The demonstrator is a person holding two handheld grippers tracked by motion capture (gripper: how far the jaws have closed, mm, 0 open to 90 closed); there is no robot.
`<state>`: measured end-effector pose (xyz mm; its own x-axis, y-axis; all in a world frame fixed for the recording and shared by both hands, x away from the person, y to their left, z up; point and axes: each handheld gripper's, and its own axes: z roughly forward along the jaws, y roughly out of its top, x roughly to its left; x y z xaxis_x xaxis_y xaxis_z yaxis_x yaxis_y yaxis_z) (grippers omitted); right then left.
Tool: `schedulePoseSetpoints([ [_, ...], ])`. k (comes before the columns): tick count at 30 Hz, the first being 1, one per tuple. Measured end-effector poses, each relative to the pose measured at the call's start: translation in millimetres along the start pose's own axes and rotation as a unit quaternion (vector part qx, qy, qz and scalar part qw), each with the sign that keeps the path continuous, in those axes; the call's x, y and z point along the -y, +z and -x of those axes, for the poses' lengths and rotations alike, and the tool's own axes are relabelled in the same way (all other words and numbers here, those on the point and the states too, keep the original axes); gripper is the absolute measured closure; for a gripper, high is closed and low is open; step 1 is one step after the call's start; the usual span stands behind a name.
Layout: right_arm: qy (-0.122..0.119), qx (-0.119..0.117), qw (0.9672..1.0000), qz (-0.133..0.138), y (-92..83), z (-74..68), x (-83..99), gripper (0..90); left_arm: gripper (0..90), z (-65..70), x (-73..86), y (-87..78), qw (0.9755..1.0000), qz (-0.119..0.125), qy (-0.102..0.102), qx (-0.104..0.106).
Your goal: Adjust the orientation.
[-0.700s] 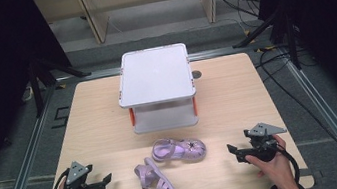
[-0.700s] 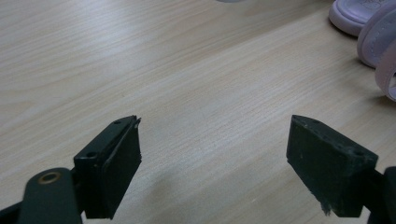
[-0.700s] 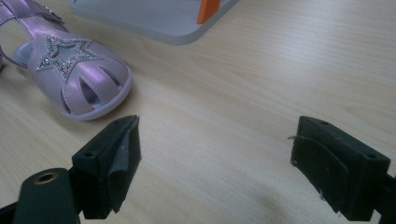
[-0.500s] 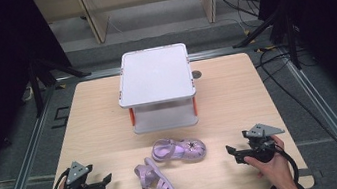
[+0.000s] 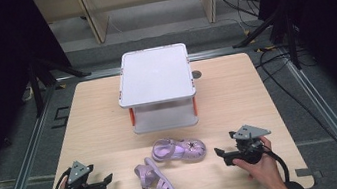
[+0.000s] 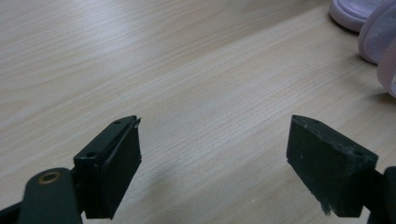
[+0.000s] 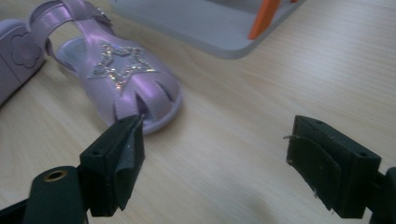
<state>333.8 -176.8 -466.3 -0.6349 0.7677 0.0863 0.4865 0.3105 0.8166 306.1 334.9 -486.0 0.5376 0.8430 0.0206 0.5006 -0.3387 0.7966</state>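
Note:
Two purple child's sandals lie near the table's front edge. One sandal (image 5: pixel 179 149) stands upright, with a glitter star (image 7: pixel 120 70) on its toe strap. The other sandal (image 5: pixel 157 183) lies on its side, its sole (image 7: pixel 18 55) turned up. My left gripper (image 5: pixel 106 180) rests on the table left of the sandals, open and holding nothing; in its own view the left gripper (image 6: pixel 215 140) has sandal edges (image 6: pixel 369 23) at the upper right. My right gripper (image 5: pixel 220 154) is open just right of the upright sandal. Its jaws in the right gripper view (image 7: pixel 215 144) have bare wood between them.
A white two-level stand (image 5: pixel 156 76) with orange posts (image 7: pixel 264 18) sits at the table's middle, behind the sandals. The wooden table (image 5: pixel 237 94) has metal rails along both sides. Cables and dark stands lie on the floor beyond.

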Motion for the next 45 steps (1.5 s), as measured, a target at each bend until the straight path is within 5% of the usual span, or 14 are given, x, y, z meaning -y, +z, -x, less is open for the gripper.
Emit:
schedulePoseSetpoints([
  [6, -0.040, 0.003, 0.9992, 0.009, 13.1, -18.8, -12.1, 18.7, 17.3, 0.3, -0.2, 0.3, 1.0000, -0.002, 0.000, -0.004],
  [14, -0.063, 0.008, 0.9980, 0.003, 35.1, -44.8, -26.2, 18.5, 17.3, 0.0, 0.0, -0.8, 1.0000, -0.001, -0.002, -0.002],
  [15, -0.058, 0.002, 0.9983, -0.001, 40.0, -49.3, -27.9, 18.4, 17.3, -1.4, -0.4, -0.9, 1.0000, -0.003, 0.009, -0.003],
  [20, -0.069, -0.012, 0.9975, -0.007, 55.0, -63.3, -33.7, 18.6, 17.3, 0.4, 0.1, -0.6, 1.0000, 0.000, -0.002, -0.003],
  [21, -0.071, -0.015, 0.9973, -0.008, 57.1, -65.8, -35.0, 18.6, 17.3, -1.3, -0.4, -0.7, 0.9999, -0.004, 0.010, -0.003],
  [24, -0.096, 0.009, 0.9953, -0.006, 65.1, -71.4, -40.0, 18.5, 17.3, 0.8, 0.0, 0.0, 1.0000, 0.003, -0.002, 0.001],
  [27, -0.116, 0.021, 0.9930, -0.007, 72.0, -70.9, -41.9, 18.6, 17.3, 1.0, 0.1, -0.4, 1.0000, 0.002, -0.003, 0.000],
  [34, -0.094, 0.017, 0.9949, -0.031, 77.0, -71.8, -40.8, 17.9, 17.4, 1.2, 0.2, -0.8, 1.0000, 0.001, -0.004, 0.001],
  [45, -0.107, 0.040, 0.9929, -0.033, 73.5, -65.5, -42.1, 22.5, 17.4, 1.4, 0.3, -0.9, 1.0000, 0.001, -0.002, 0.001],
])
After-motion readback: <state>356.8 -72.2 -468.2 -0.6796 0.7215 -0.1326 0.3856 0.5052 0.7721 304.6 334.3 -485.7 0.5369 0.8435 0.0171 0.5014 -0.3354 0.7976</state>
